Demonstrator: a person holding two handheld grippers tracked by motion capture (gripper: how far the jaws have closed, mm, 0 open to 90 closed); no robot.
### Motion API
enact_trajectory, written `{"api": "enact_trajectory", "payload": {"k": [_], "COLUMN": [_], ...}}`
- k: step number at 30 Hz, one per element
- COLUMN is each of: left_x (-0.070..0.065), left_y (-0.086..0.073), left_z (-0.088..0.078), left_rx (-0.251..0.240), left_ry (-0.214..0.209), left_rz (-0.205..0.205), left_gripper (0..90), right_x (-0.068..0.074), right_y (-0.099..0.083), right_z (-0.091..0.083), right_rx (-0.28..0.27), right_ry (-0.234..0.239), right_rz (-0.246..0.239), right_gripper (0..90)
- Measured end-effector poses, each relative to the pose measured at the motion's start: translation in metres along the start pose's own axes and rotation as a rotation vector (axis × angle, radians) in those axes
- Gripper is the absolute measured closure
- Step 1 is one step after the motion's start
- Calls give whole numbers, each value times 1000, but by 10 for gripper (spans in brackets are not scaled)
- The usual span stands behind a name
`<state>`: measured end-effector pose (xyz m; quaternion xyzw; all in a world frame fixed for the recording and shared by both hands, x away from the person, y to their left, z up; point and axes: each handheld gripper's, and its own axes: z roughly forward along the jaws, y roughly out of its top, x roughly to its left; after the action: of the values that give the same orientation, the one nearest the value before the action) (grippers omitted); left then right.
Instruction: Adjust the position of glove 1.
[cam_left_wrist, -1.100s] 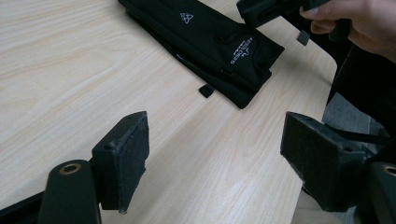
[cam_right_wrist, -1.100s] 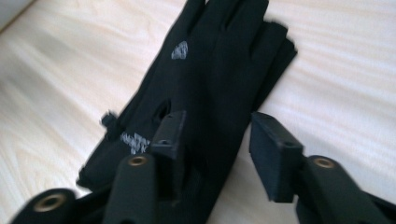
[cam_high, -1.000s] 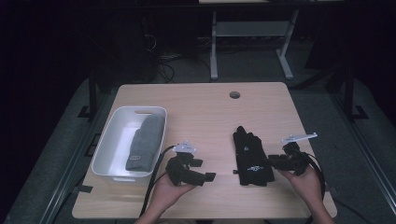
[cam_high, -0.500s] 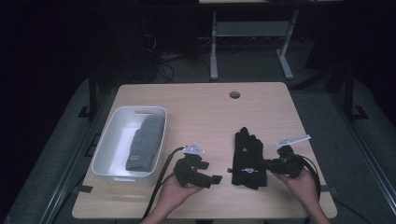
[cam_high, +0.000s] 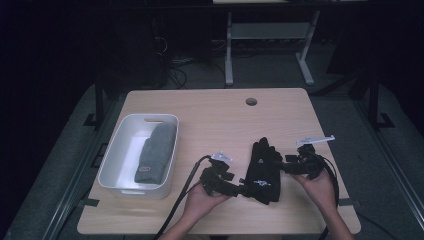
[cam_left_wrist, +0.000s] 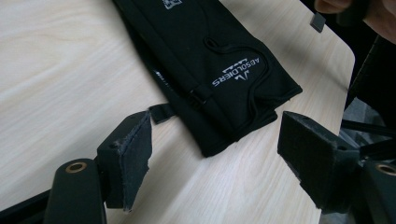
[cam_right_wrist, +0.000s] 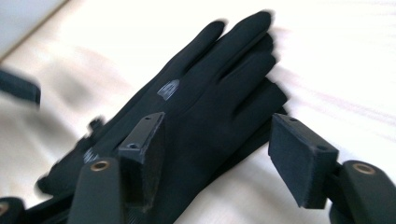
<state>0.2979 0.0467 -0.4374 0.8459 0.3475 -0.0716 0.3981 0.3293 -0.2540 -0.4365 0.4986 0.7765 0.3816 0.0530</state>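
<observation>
The black gloves (cam_high: 263, 170) lie stacked flat on the wooden table (cam_high: 220, 120), near its front edge, between the two grippers. The left gripper (cam_high: 239, 189) points at the cuff end; its jaws stand wide, with the cuff corner between them but untouched by the pads. The right gripper (cam_high: 280, 164) sits at the finger side of the gloves; its jaws have just been opening and stand apart, not pressing the fabric. A white tub (cam_high: 117, 155) holding a grey glove (cam_high: 156, 152) stands at the table's left.
</observation>
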Motion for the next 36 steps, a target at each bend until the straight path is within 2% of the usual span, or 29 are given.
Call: {"api": "enact_trajectory", "payload": {"k": [2,8,11,13,17,18,23,25,28,31,32,34,36], "left_x": [-1,2,2,2,3,3,-3,-4,-5,-3,-2,0,3], "left_y": [2,6,8,8,8,8,7,7,8,9,9,10,11], "left_z": [7,22,28,31,39,39,41,42,43,45,45,45,45], "left_rx": [8,24,29,42,64,59,69,75,86,86,86,95,88], "left_ry": [-5,16,15,9,10,19,84,88,96,78,75,63,46], "left_rz": [-8,-42,-62,-63,-65,-62,18,33,65,55,55,49,33], "left_gripper": [260,260,263,272,319,337,449,499,583,668,708,748,780], "right_x": [-6,-20,-23,-23,-25,-25,-26,-25,-24,-22,-22,-22,-22], "right_y": [2,5,6,7,8,8,8,8,7,6,5,4,3], "right_z": [5,17,20,22,25,26,32,33,34,34,34,35,34], "right_rx": [7,10,16,31,33,40,59,60,58,57,54,51,44], "right_ry": [-21,-22,-27,-51,-68,-66,-79,-80,-76,-56,-46,-22,-1], "right_rz": [19,71,78,76,73,81,73,78,62,51,55,70,80], "right_gripper": [324,309,309,309,307,307,312,325,388,478,528,586,682]}}
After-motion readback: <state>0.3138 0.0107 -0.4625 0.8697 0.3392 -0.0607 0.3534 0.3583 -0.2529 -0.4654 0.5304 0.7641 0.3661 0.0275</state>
